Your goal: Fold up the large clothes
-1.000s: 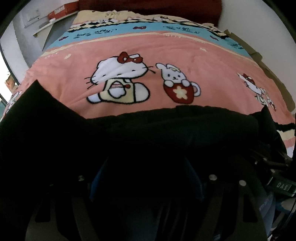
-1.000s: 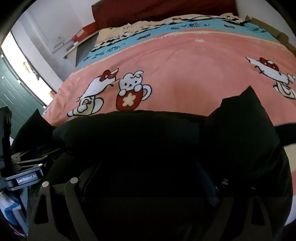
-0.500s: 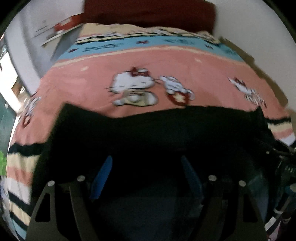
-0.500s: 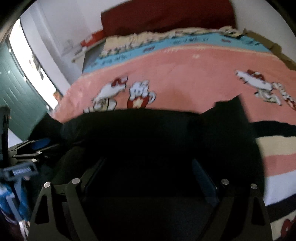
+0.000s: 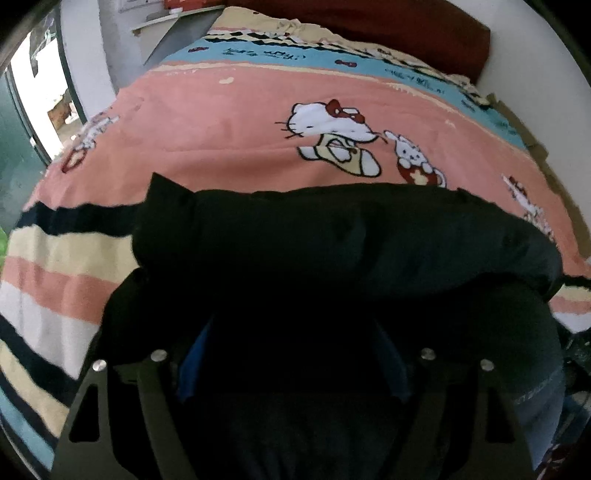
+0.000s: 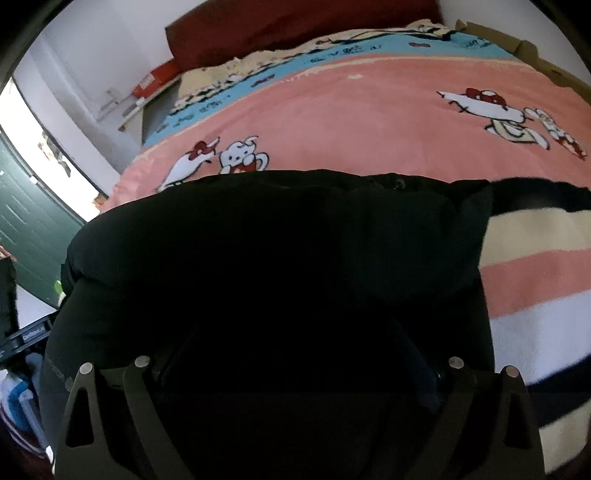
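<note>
A large black garment [image 5: 332,236] lies bunched across the near part of a bed with a pink cartoon-cat blanket [image 5: 229,122]. It drapes over my left gripper [image 5: 291,354], hiding the fingertips; only the blue finger pads [image 5: 192,362] show at the sides. In the right wrist view the same black garment [image 6: 280,251] covers my right gripper [image 6: 295,369] and hides its fingers. I cannot see how either pair of jaws stands under the cloth.
The blanket [image 6: 369,110] has striped bands at the near end. A dark red headboard cushion [image 6: 295,26] stands at the far end. A grey bedside shelf with a red box [image 6: 155,81] is at the far left. A green door [image 6: 26,229] is left.
Both grippers have pulled back toward the foot of the bed with the garment. More striped blanket shows beside it, and the upright garment corners have dropped lower.
</note>
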